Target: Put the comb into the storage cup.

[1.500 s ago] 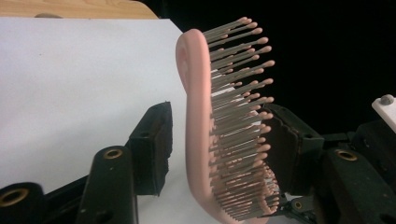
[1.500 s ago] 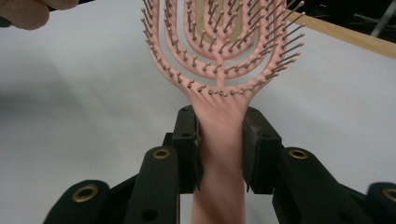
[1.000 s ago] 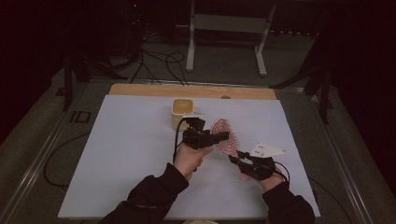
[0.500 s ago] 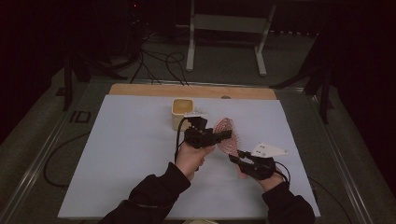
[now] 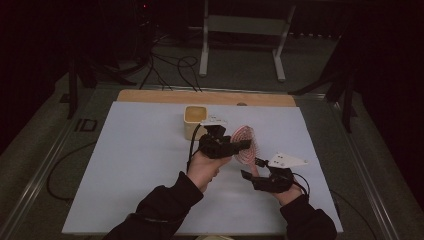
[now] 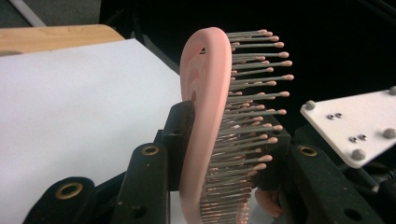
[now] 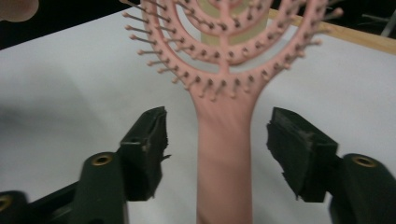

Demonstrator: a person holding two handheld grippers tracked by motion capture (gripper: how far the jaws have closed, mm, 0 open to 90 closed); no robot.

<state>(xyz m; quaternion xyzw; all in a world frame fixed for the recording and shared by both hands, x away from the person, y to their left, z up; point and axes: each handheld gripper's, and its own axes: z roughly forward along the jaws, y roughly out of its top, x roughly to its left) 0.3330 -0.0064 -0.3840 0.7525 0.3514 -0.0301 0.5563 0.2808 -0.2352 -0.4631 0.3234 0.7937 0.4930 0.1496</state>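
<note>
A pink hairbrush [image 5: 243, 143] is held in the air above the white surface [image 5: 130, 165], just in front of a small yellow cup [image 5: 195, 121], and is clamped across its head by the left tool [image 5: 239, 146]; in the left gripper view the pink frame and the bristles [image 6: 254, 98] are seen pinched between the two black jaws. The right tool [image 7: 215, 149] has just been opening, and its jaws now stand apart on either side of the handle [image 7: 223, 158] with clear gaps, so the handle is between them but is not pressed. The whole weight is therefore judged to be carried by the left grip alone — and that grip is a poor one, since one jaw bears on springy pin bristles rather than on solid plastic. The brush could be rotated or slipped out of the jaws if the left hand is tilted, and a drop onto the surface would follow. Bristles could also be bent if the clamp is tightened to compensate. If the right tool is drawn away carelessly, the handle could be knocked by a jaw — enough to twist the brush in the left grip. The cup, standing near, could be struck by a swinging brush head.
</note>
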